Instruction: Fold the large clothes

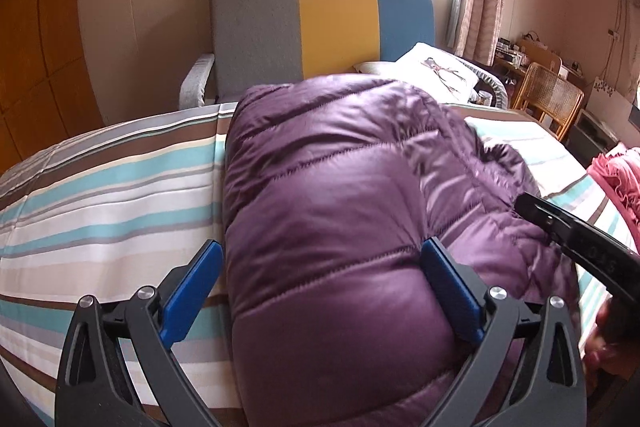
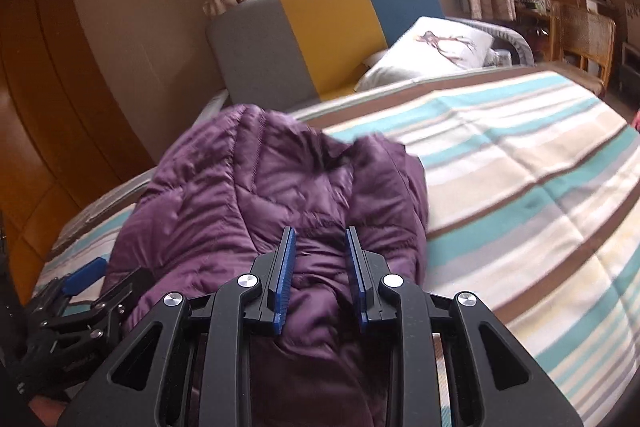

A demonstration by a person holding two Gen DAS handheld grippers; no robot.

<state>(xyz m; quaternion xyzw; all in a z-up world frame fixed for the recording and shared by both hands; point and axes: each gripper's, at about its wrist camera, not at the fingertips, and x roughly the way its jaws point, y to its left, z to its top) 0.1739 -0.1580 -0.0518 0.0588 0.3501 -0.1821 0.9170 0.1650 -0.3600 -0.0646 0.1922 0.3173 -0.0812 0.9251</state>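
- Left wrist view: the left gripper (image 1: 322,275) fills the lower frame with its blue pads (image 1: 192,293) spread wide on either side of the near end of a purple quilted jacket (image 1: 340,187). The pads do not appear to press the fabric.
- The jacket lies folded lengthwise down the centre of the frame on a striped bedspread (image 1: 100,195).
- The right gripper (image 1: 560,223) enters as a dark arm at the right edge; its jaws cannot be read from this view.
- A grey, yellow and blue headboard (image 1: 320,23) stands at upper centre, a white pillow (image 1: 432,69) to its right.
- Right wrist view: the right gripper (image 2: 320,259) sits at lower centre, jaws parted only narrowly, with jacket (image 2: 260,195) fabric showing between the pads (image 2: 286,267). Whether they pinch it cannot be told.
- The left gripper (image 2: 86,277) shows at lower left beside the jacket.
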